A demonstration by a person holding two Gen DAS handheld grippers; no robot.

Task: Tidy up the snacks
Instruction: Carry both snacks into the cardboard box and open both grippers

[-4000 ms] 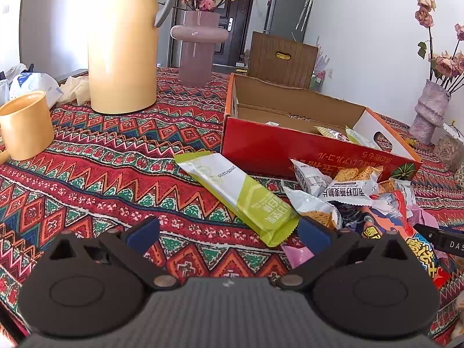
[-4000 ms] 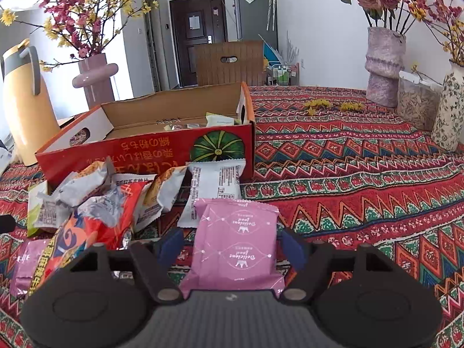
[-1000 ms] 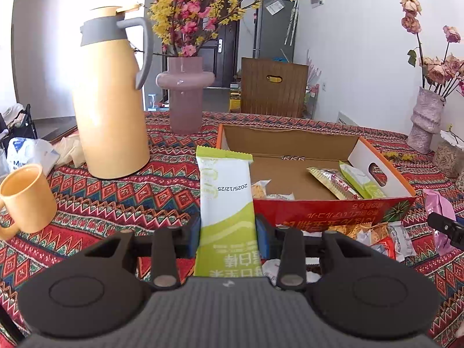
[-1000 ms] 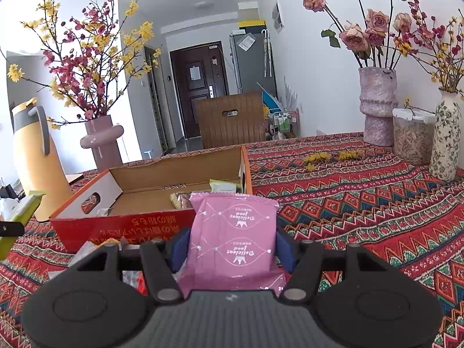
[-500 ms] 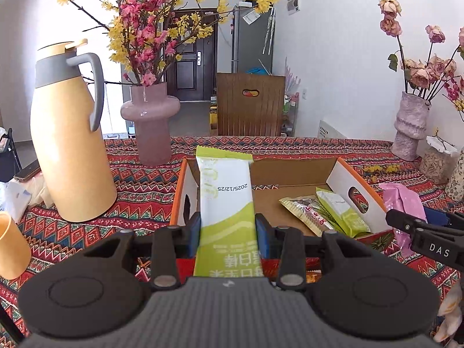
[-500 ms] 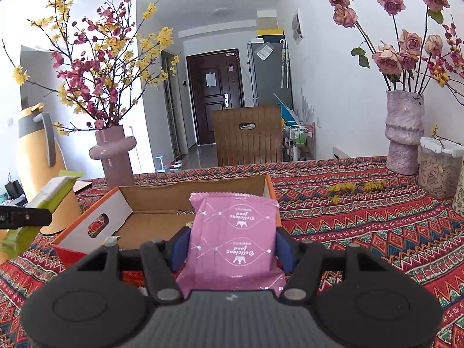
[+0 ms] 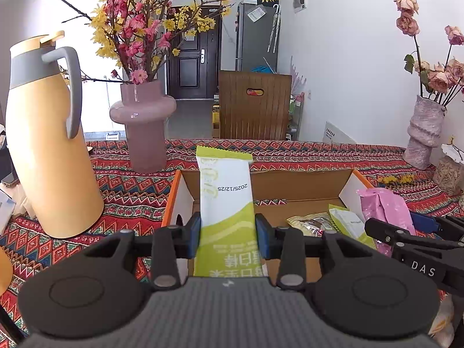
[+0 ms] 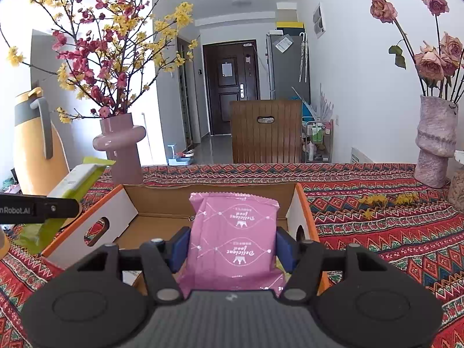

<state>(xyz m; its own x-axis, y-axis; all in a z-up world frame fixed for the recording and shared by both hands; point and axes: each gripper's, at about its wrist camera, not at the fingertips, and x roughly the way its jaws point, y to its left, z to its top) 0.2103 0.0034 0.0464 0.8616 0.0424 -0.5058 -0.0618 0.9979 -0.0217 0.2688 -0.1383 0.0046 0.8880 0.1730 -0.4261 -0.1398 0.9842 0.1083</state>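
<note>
The green-and-white snack bar [image 7: 224,203] sits clamped in the left gripper [image 7: 228,239], raised over the open cardboard box [image 7: 290,184]. The right gripper [image 8: 232,246] has its fingers clamped on the pink snack packet [image 8: 232,240] above that box, where 2 packets [image 7: 327,223] lie.

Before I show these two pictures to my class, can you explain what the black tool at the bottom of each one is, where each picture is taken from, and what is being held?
There is no robot here. A person holds a two-fingered tool in each hand, and each tool has a camera looking forward along its fingers.

The left camera shows the left tool shut on a green and white snack bar. The right camera shows the right tool shut on a pink snack packet.

Both are held above an open cardboard box with a few snacks inside. It sits on a patterned tablecloth, near a yellow jug and a pink vase.
</note>
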